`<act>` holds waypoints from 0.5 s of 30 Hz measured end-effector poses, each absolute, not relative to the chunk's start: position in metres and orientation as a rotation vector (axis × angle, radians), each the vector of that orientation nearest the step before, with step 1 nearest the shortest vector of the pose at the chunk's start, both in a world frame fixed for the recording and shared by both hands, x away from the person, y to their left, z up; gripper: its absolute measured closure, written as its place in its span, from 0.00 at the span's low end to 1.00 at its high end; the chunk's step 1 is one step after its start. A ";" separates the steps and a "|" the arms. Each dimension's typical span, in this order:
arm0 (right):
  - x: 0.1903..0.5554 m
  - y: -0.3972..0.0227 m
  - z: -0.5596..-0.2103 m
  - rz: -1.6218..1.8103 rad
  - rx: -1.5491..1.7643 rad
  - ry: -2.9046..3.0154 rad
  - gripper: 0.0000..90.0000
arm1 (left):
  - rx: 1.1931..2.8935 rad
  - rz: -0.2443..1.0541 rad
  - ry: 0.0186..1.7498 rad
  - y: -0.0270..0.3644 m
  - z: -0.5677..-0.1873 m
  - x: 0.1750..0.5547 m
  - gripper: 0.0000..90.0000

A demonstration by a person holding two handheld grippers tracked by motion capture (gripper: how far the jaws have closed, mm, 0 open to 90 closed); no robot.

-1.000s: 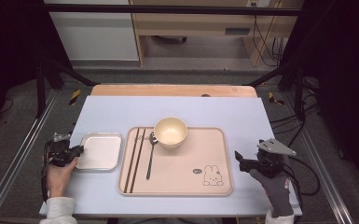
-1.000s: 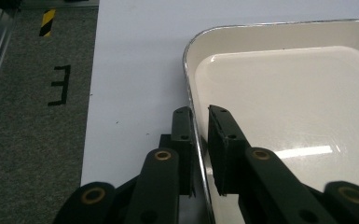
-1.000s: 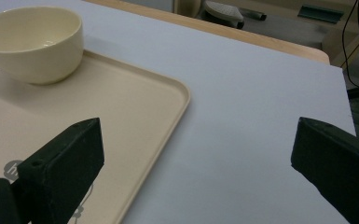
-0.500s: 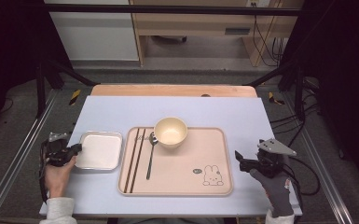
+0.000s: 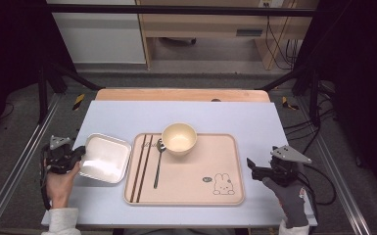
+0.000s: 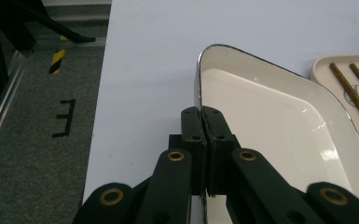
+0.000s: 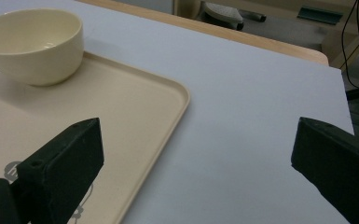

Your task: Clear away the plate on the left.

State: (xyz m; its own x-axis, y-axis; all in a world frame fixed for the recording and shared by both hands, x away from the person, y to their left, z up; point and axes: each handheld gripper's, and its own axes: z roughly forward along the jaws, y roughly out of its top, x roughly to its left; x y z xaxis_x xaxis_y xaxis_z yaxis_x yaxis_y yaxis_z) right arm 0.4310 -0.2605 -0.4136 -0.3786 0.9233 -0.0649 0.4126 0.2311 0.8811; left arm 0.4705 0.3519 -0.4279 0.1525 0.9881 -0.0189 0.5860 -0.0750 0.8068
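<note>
A white square dish (image 5: pixel 105 157) lies on the pale blue table, left of a beige tray (image 5: pixel 191 171). My left gripper (image 5: pixel 82 152) is shut on the dish's left rim. In the left gripper view the jaws (image 6: pixel 204 114) pinch the thin rim of the dish (image 6: pixel 270 116), having just closed on it. The dish's left edge looks slightly raised. My right gripper (image 5: pixel 251 170) stands open just off the tray's right edge. In the right gripper view its jaws (image 7: pixel 196 140) are wide apart over bare table, with nothing between them.
On the tray sit a cream bowl (image 5: pixel 179 138), a spoon (image 5: pixel 157 166) and brown chopsticks (image 5: pixel 142 166). The bowl (image 7: pixel 32 44) and the tray's corner (image 7: pixel 135 121) are left of the right jaws. A wooden strip (image 5: pixel 181 94) borders the table's far edge.
The left gripper has closed on the dish's rim and risen slightly, lifting the dish's left edge. The right gripper has not moved.
</note>
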 end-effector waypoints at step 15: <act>0.428 -0.260 -0.409 1.101 1.211 1.895 0.03 | 1.678 0.837 1.388 0.339 -0.392 0.448 0.99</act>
State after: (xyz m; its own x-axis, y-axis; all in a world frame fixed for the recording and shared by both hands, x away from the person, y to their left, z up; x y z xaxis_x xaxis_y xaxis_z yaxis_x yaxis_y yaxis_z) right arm 0.4283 -0.2601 -0.4094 -0.3813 0.9220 -0.0671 0.3983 0.2294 0.8881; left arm 0.4484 0.3389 -0.3920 0.1838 0.9830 0.0062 0.4641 -0.0923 0.8810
